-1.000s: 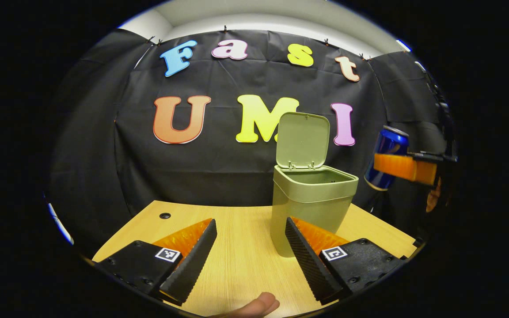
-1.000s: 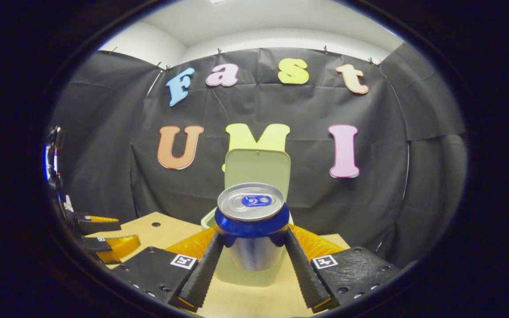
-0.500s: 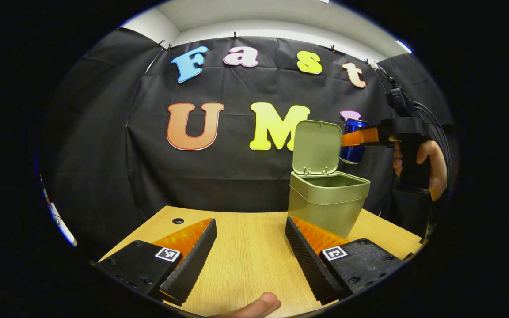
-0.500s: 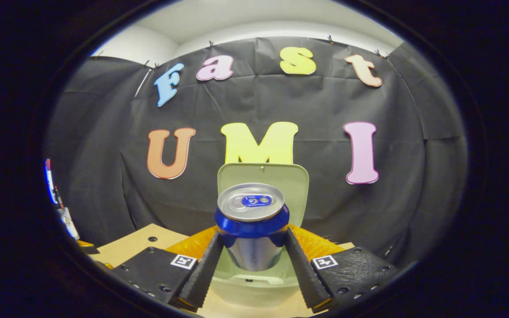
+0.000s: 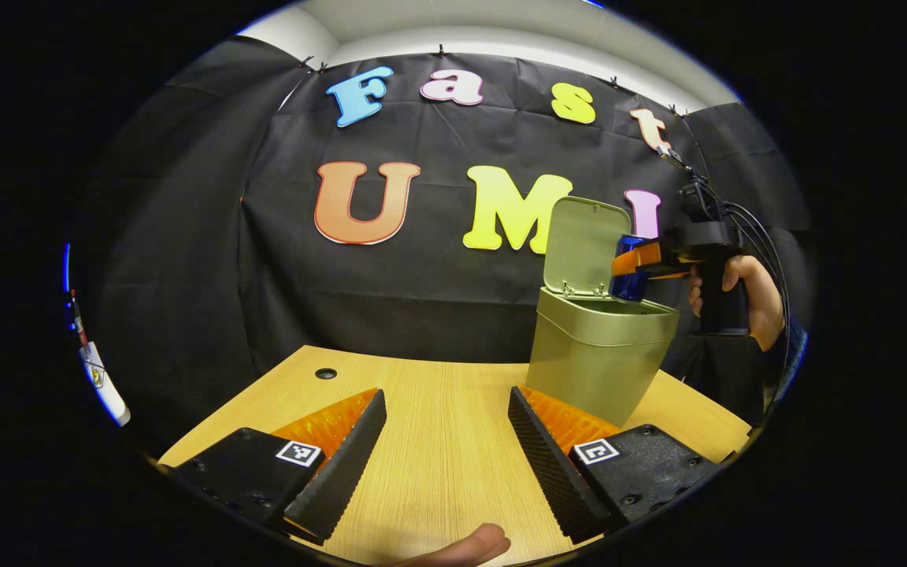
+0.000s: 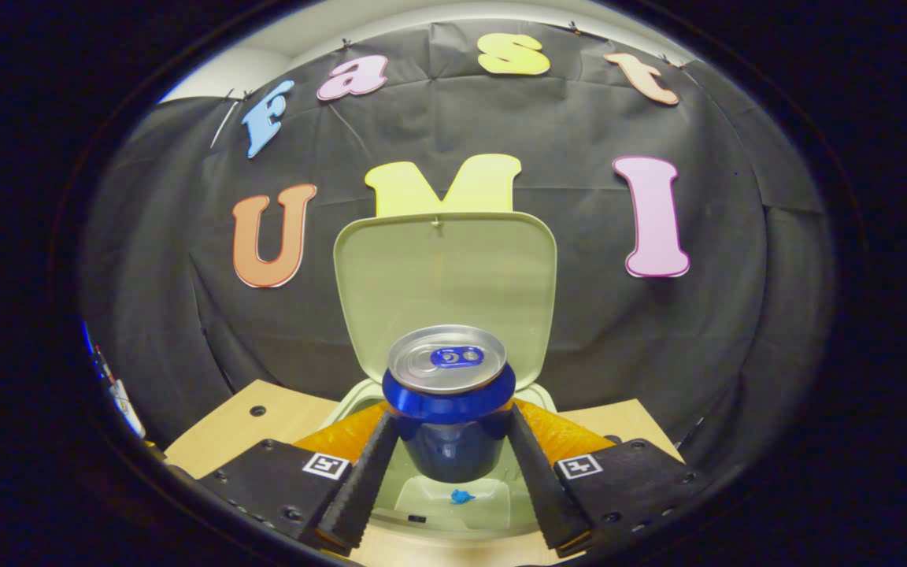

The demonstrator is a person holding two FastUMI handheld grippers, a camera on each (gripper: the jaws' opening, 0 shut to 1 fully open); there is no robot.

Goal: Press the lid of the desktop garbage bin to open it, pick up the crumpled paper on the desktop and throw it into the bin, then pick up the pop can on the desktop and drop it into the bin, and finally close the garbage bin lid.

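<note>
- In the right gripper view, the right claw (image 6: 447,461) is clenched on the pop can (image 6: 448,402): both fingers press on its blue sides below the silver top, and the can stands upright between them.
- Directly under this claw and the can lies the open mouth of the garbage bin (image 6: 453,504); a small blue speck sits on the pale floor inside.
- The lid (image 6: 446,287) stands raised just beyond the can, facing the claw.
- In the left gripper view, the left claw (image 5: 447,449) is released, its fingers spread wide with nothing between them, held low over the desk (image 5: 438,409).
- From this claw, the garbage bin (image 5: 599,354) stands ahead and to the right, just beyond its right finger, with the lid (image 5: 583,248) tilted up at the back.
- Further off, above the bin's right rim, the right claw (image 5: 628,268) carries the pop can (image 5: 627,272) above the opening, gripped by a hand (image 5: 745,295).
- A fingertip (image 5: 469,546) shows at the bottom edge, below the left claw.
- The crumpled paper cannot be made out.
</note>
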